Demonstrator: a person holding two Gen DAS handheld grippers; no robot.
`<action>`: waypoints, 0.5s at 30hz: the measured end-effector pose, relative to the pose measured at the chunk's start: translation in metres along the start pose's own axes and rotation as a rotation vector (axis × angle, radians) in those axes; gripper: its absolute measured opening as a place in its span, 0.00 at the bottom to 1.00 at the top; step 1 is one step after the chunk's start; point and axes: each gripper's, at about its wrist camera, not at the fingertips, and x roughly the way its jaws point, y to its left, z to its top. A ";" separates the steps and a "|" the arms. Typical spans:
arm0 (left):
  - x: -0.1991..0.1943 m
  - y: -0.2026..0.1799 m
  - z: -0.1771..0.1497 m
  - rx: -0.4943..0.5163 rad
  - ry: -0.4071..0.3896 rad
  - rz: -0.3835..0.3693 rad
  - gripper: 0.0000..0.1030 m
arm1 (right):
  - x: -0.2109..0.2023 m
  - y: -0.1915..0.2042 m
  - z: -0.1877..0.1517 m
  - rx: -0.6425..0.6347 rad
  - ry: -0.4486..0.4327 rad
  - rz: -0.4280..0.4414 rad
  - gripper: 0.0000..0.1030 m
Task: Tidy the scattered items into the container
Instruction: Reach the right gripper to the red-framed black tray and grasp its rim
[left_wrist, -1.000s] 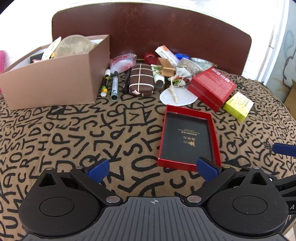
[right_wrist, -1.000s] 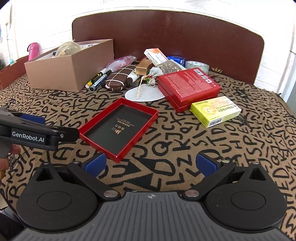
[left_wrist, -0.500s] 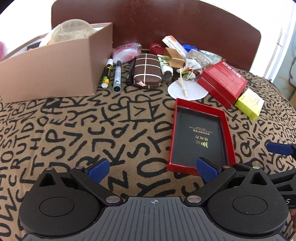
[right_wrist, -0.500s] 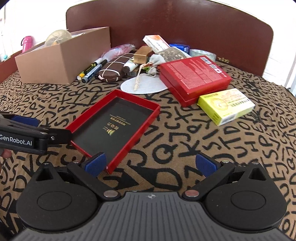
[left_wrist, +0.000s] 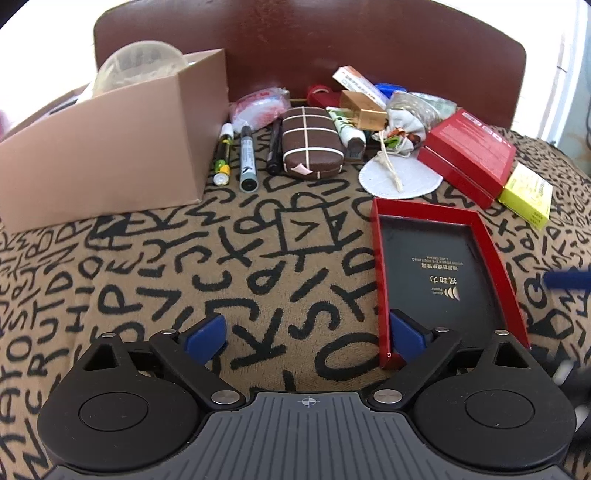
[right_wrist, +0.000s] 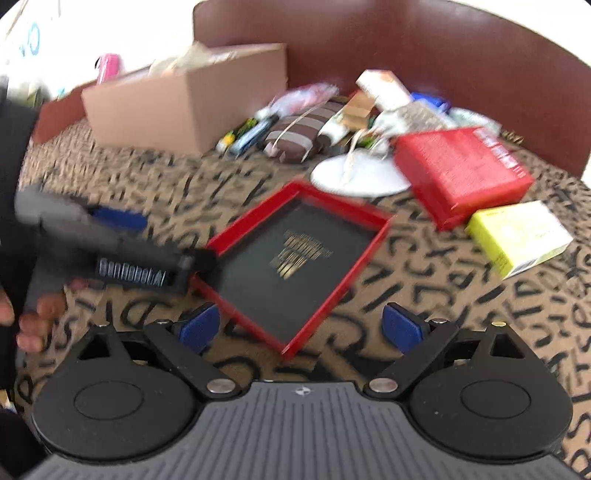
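Note:
A red tray-like box lid (left_wrist: 443, 273) with a black inside lies on the patterned cloth; it also shows in the right wrist view (right_wrist: 295, 266). My left gripper (left_wrist: 306, 334) is open, its right finger (left_wrist: 406, 334) inside the lid's near left corner, straddling its left wall. My right gripper (right_wrist: 301, 326) is open and empty, with the lid's near corner between its fingers. The cardboard box (left_wrist: 110, 155) stands at the far left, holding a clear round item. Scattered items lie at the back: markers (left_wrist: 246, 158), a brown case (left_wrist: 312, 142), a red box (left_wrist: 469, 155) and a yellow box (left_wrist: 528, 194).
A white round pad (left_wrist: 400, 177), a tube, a cloth pouch and small packets lie among the back pile. A dark red headboard (left_wrist: 332, 44) rises behind. The right wrist view is blurred; it shows the left gripper's body (right_wrist: 129, 266) and a hand.
Both grippers have moved forward toward the red lid. The left gripper's right finger now reaches into the lid's near corner. The right view has turned left and blurred.

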 end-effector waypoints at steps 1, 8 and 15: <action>0.001 0.001 0.001 0.002 -0.002 -0.001 0.93 | -0.001 -0.006 0.005 0.007 -0.016 -0.008 0.93; -0.001 0.007 0.004 -0.011 0.019 -0.031 0.91 | 0.048 -0.034 0.041 -0.045 -0.009 -0.035 0.67; -0.008 0.009 0.004 -0.041 0.040 -0.187 0.81 | 0.085 -0.046 0.056 -0.017 0.034 0.041 0.45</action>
